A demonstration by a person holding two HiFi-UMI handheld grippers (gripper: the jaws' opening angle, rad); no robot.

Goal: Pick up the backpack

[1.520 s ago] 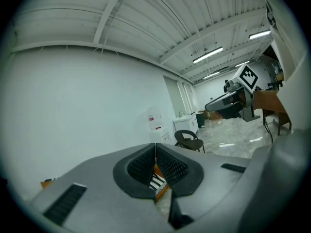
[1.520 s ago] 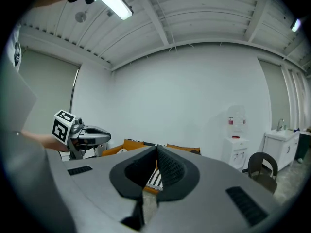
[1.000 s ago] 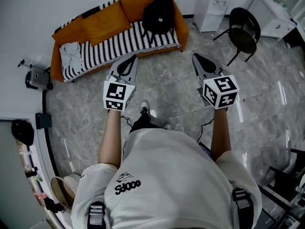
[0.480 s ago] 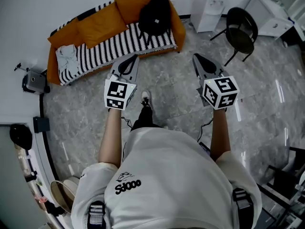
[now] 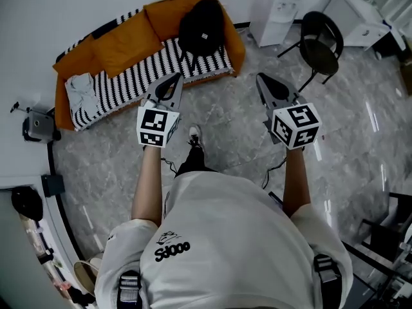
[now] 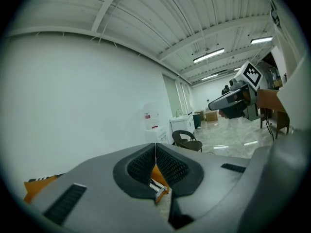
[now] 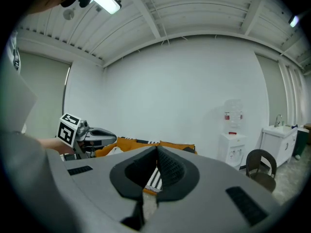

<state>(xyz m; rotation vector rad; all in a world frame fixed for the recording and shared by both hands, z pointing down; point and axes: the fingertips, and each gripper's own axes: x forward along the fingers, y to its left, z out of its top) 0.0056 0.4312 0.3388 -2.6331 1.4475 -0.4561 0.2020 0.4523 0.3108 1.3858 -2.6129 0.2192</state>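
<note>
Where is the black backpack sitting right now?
In the head view, the black backpack sits at the picture's right end of the orange sofa, on its striped cover, against the back cushion. A dark chair stands further right.

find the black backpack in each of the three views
Head view: the backpack sits at top centre, on the right end of the orange sofa.
Left gripper view: not in it; only slivers of the sofa show.
Right gripper view: cannot be made out; only the sofa's top edge shows.
Shared landmark: the black chair shows in all three views.
</note>
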